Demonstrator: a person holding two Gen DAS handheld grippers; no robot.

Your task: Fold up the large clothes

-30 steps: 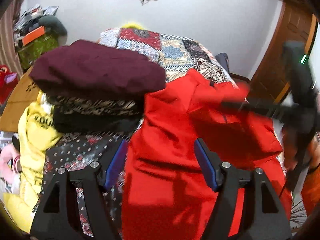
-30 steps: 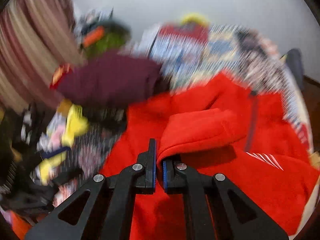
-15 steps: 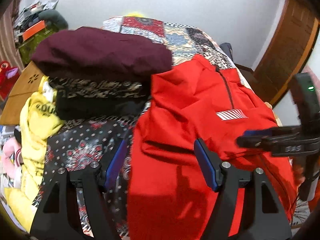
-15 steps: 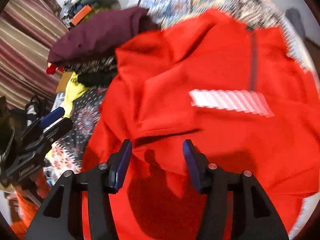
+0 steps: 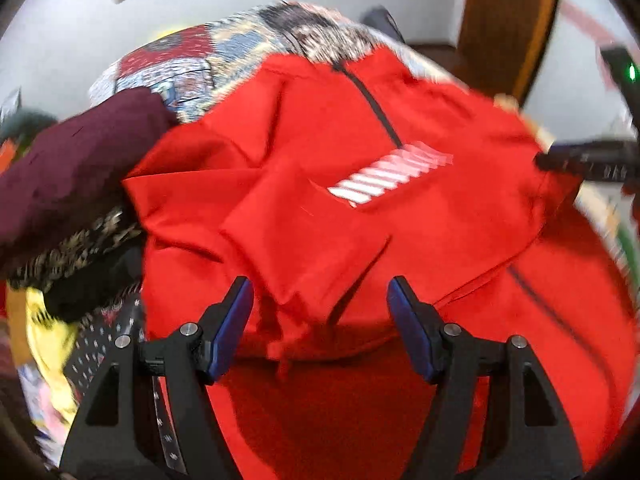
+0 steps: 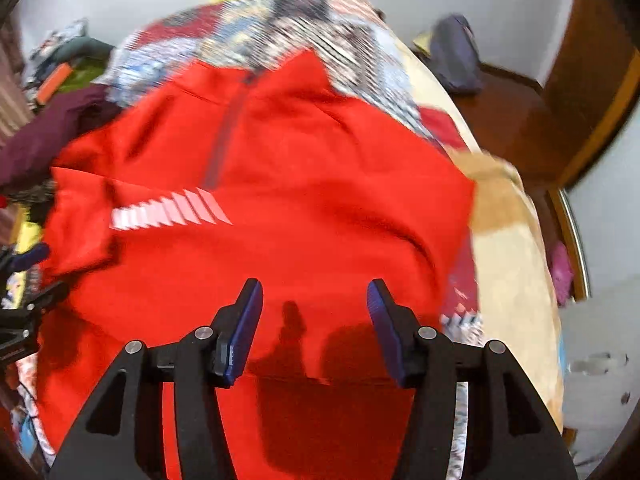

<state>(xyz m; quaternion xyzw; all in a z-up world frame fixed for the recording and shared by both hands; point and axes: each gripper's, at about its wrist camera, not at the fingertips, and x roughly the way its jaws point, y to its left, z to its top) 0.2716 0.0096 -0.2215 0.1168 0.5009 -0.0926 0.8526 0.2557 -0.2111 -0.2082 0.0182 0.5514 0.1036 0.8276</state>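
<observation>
red fleece-like cloth, that is what i am working with: the red jacket point(image 5: 360, 208) lies spread across the patterned bedspread point(image 6: 280, 28), zip and collar pointing away from me, its white stripe logo point(image 5: 388, 178) on the chest. one sleeve looks folded in over the front, on the side of the logo nearest the maroon garment point(image 5: 68, 168).

i judge it soft and floppy, light for its bulk, likely to sag and drag if lifted by one point, and not slippery between rubber pads. seams hold best: i would pinch the hem corners or the shoulder edge, both layers together, rather than loose middle cloth.

my left gripper point(image 5: 320, 320) hangs over the folded sleeve below the logo, jaws wide apart, holding nothing. my right gripper point(image 6: 314, 320) hovers on the other side of the logo, over the lower body, also spread and empty.

beyond the jacket, the maroon garment tops a stack of clothes, with a wooden door point(image 5: 508, 20) past the collar.
</observation>
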